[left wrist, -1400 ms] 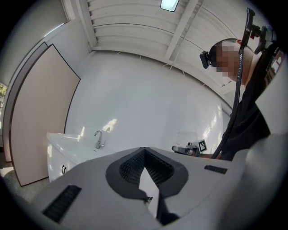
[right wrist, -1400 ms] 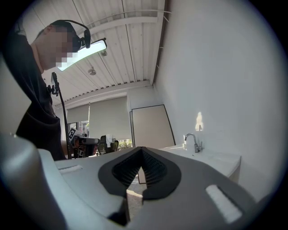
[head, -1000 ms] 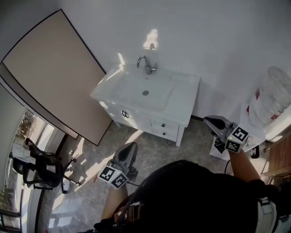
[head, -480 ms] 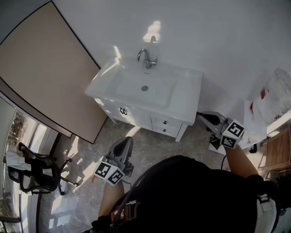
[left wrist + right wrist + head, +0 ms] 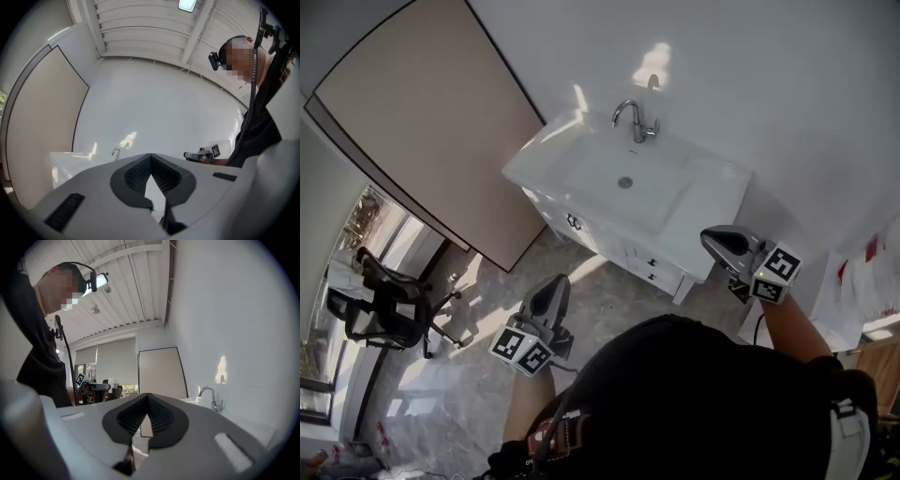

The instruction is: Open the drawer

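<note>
Standing against the white wall, a white vanity cabinet (image 5: 712, 197) carries a rectangular basin (image 5: 600, 169) with a drain at its middle and a chrome faucet (image 5: 636, 120) at its back edge. The drawer (image 5: 645, 266) is in the cabinet's front, toward its right end beside the corner leg. It sits flush with the front, closed. Its long axis runs along the cabinet's front edge, and its face looks out over the grey marbled floor (image 5: 478, 347) toward the person. Two small dark knobs show there, one above the other. A ring pull (image 5: 574, 223) hangs further left on the same front.

The left gripper (image 5: 555, 281) hovers over the floor, well short of the cabinet, its jaws pressed together with nothing between them. The right gripper (image 5: 709, 237) is held just off the cabinet's right front corner, above the drawer's level. Its jaws are likewise clenched and empty. Each gripper bears a cube of black-and-white square markers.

A tall beige panel (image 5: 422, 122) leans at the left, with a black office chair (image 5: 389, 305) near the window. White sheets (image 5: 862, 281) with red marks lie at the far right, their print too small to read.
</note>
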`<state>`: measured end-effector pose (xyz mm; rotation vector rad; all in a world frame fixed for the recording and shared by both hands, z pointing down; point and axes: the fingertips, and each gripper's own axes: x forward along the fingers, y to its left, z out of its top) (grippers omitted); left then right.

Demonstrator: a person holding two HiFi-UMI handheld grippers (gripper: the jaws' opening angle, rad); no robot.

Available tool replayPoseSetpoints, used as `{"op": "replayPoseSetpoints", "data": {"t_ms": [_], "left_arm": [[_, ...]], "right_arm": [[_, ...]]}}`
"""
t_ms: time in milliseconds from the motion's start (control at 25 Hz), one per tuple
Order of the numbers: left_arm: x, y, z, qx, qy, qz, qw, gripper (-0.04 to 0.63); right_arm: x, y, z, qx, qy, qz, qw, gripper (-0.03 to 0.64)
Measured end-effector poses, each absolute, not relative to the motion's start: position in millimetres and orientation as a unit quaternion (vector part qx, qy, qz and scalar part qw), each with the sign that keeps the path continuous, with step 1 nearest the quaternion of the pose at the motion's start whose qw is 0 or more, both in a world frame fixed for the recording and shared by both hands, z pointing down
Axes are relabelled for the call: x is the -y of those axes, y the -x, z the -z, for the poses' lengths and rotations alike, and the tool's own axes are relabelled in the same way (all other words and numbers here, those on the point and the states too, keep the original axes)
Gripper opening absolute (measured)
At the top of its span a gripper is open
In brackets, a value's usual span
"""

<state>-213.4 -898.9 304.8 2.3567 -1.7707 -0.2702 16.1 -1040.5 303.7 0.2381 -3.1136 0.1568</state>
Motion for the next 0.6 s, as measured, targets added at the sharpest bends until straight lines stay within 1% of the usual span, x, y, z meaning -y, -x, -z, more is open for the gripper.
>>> {"op": "replayPoseSetpoints", "data": {"t_ms": [320, 440, 600], "left_arm": [[947.5, 100.8, -314.1, 0.632, -0.762, 0.091, 0.104, -0.008], [956.7, 78.5, -321.7, 0.652, -0.746, 0.082, 0.109, -0.008], [957.0, 66.8, -336.1, 0.670, -0.729, 0.076, 0.116, -0.008]], "right_arm": [[1106.0, -75.3, -306.9, 0.998, 0.005, -0.059, 0.007, -0.006], [1117.1, -80.0, -316.4, 0.997, 0.039, -0.068, 0.014, -0.006], [1112.6, -69.8, -330.9, 0.994, 0.085, -0.069, 0.023, -0.006]]}}
